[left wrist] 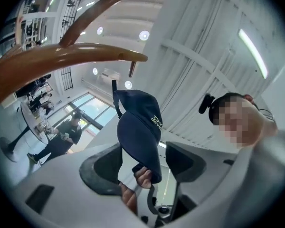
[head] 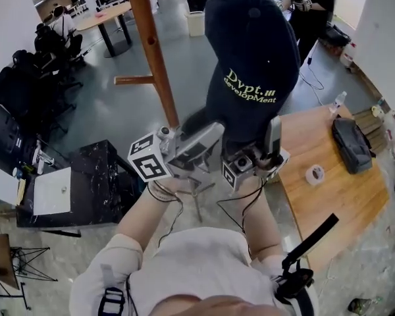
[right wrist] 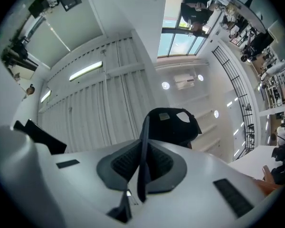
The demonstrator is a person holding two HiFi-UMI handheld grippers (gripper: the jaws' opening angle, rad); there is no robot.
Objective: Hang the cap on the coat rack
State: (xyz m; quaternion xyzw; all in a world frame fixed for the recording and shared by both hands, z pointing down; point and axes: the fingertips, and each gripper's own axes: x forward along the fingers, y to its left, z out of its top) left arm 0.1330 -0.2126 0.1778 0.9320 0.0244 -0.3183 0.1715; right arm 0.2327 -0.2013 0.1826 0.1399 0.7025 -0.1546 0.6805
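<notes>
Jaws of the right gripper (right wrist: 143,153) were pinched together on a thin edge of the navy blue fabric cap (right wrist: 173,125). The left gripper (left wrist: 143,165) stood with its jaws apart, the cap's brim hanging in the gap with neither pad pressing it. Head view placed the cap just right of the brown wooden coat rack (head: 151,51), clear of its pole, over open grey floor (head: 99,91); only the left gripper view showed the rack's curved pegs (left wrist: 85,56), above and left of the cap, untouched.
</notes>
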